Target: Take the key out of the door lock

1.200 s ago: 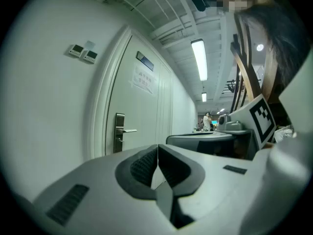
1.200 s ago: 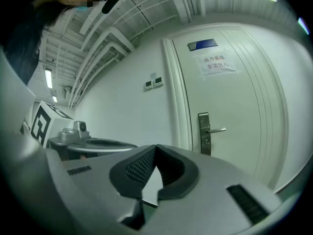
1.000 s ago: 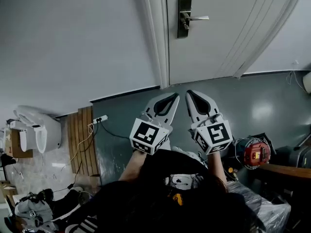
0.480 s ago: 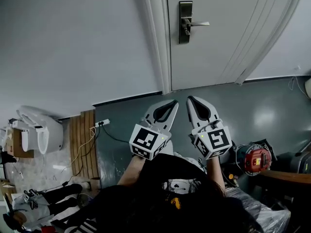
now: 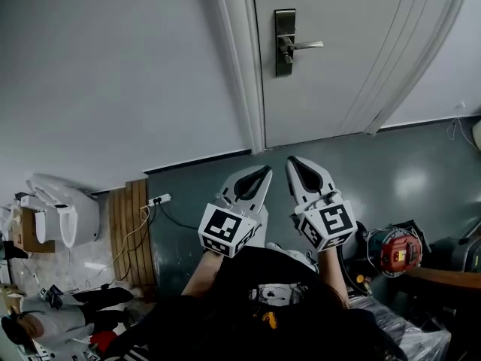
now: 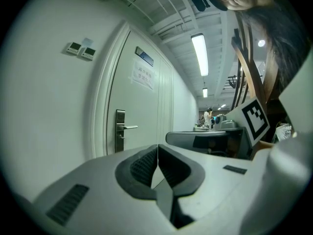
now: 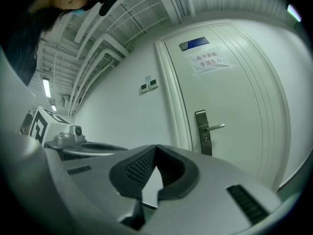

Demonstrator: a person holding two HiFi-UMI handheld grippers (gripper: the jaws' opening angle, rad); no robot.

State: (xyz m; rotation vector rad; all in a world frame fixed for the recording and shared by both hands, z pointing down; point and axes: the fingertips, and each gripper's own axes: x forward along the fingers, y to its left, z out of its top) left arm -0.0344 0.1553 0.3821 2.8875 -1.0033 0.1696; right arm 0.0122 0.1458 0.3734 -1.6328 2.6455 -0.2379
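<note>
One door [image 5: 346, 59], one lock [image 5: 284, 42], key [image 5: 286, 52] perhaps inside; left claw [image 5: 267, 170], right claw [image 5: 289, 161] closed empty.

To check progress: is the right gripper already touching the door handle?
No, in the head view the right gripper is well short of the door handle, with floor between them.

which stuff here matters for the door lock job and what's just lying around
For the job: door lock, door handle, left gripper, right gripper, both shut; the key itself is too small to make out.
Lying about: power strip, red device, wooden boards.
</note>
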